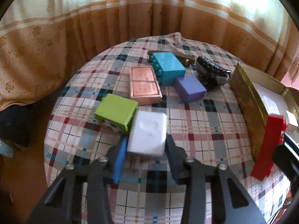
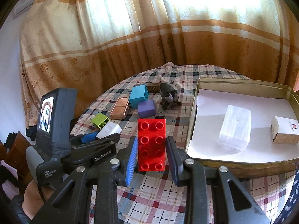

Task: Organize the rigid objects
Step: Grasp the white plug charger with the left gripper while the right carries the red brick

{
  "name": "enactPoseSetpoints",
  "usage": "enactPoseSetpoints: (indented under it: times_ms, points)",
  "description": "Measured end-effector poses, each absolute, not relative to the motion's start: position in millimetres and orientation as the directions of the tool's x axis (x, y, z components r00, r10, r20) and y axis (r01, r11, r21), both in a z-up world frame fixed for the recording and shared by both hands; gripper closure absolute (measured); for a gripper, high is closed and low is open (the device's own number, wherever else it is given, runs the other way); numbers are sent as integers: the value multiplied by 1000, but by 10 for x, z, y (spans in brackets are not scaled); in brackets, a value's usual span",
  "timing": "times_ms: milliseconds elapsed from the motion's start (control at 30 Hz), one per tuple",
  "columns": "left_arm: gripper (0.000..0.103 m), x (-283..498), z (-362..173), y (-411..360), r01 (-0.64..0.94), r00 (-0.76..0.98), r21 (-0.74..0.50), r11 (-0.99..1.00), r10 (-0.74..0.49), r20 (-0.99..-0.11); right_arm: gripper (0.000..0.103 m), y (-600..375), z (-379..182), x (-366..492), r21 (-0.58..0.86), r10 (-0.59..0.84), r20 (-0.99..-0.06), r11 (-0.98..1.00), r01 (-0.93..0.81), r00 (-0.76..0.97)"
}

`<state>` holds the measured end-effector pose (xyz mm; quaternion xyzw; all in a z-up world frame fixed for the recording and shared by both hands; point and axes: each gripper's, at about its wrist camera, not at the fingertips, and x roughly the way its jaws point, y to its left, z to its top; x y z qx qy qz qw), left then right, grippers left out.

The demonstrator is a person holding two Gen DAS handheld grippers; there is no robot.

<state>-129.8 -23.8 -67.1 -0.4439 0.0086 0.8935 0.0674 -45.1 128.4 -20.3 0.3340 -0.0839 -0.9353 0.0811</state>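
White block [image 1: 147, 134]: plain, squarish, shallow dent on top face, sits on the worktop [image 1: 196, 130] w/ plaid cloth, clamped btw the left tongs [image 1: 144, 149], pads pressing both sides. Green block [image 1: 116, 112] touches its far-left corner. Beyond that a copper tin [image 1: 144, 85], teal brick [image 1: 168, 67], purple block [image 1: 189, 88], dark lumpy thing [image 1: 213, 72], all well ahead of the left tongs, nothing btw them & the white block. Right tongs [image 2: 151, 149] clamped on a red brick [image 2: 151, 143], 2x4 studs facing cam, held upright. Just right of these tongs a gold tray [image 2: 192, 115], white lined, w/ clear box [image 2: 234, 127] & small cardboard box [image 2: 285, 130] inside; tray's near wall stands btw brick & the lining
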Motion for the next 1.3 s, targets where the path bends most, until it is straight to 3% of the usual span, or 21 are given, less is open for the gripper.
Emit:
enactPoseSetpoints:
  times_ms: [233,1300]
  points:
    - [66,-1149,-630,-310,-152,-596,-175,-973,231,-769,69,1319,-133,-386,217,-203,-587,-972,90,-784]
    - [66,-851,140,195,-272,-712,-94,-958,265,-650,69,1864,200,-176,249,-116,-489,-969,-11,-865]
